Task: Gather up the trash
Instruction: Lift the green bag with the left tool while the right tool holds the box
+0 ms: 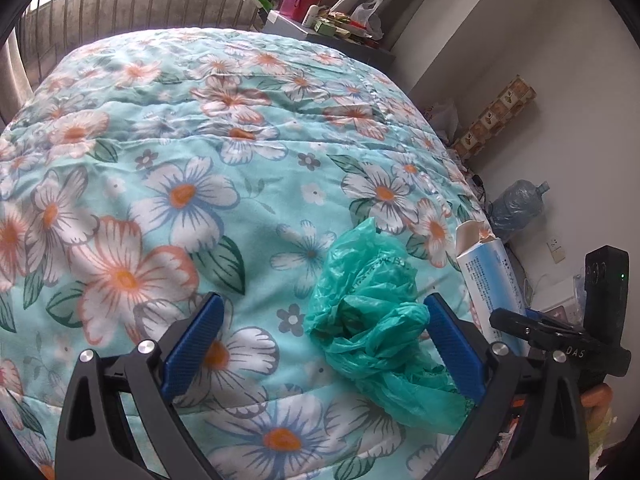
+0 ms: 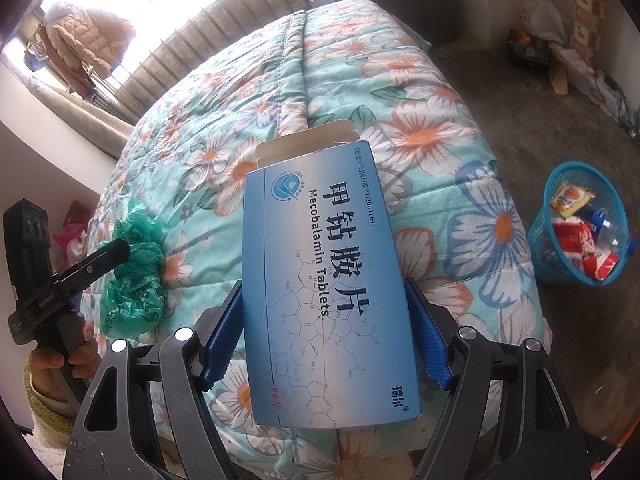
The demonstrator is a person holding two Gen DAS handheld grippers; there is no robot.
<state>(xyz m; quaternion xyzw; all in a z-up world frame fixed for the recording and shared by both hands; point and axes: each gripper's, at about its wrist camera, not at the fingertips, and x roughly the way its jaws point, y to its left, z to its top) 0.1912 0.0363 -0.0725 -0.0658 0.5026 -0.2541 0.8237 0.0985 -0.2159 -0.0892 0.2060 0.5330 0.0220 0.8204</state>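
While the right gripper (image 2: 324,344) is holding the blue medicine box (image 2: 320,280) up over the bed (image 2: 400,80), its jaws are clamping the box's two long sides, w/ the open flap end pointing away; I think it's being held high like that so it can be carried over to the blue trash basket (image 2: 540,248) on the floor, off to the right of the bed & well apart from it; the basket is already holding some wrappers & a bottle. The left gripper (image 1: 320,332) is hanging low over the bed w/ its jaws spread wide & gripping nothing; a crumpled green plastic bag (image 1: 368,320) is lying on the flowery blanket, partly b/w the jaws; the bag is sitting close against the right-side jaw, while the other jaw is well apart from it, so the bag is off-centre; it looks like the left gripper is lining up to pinch the bag next, but that's only my guess. The bag is soft & floppy, so it'll prob. squash when squeezed. A hand (image 2: 76,356) is gripping the left tool's handle.
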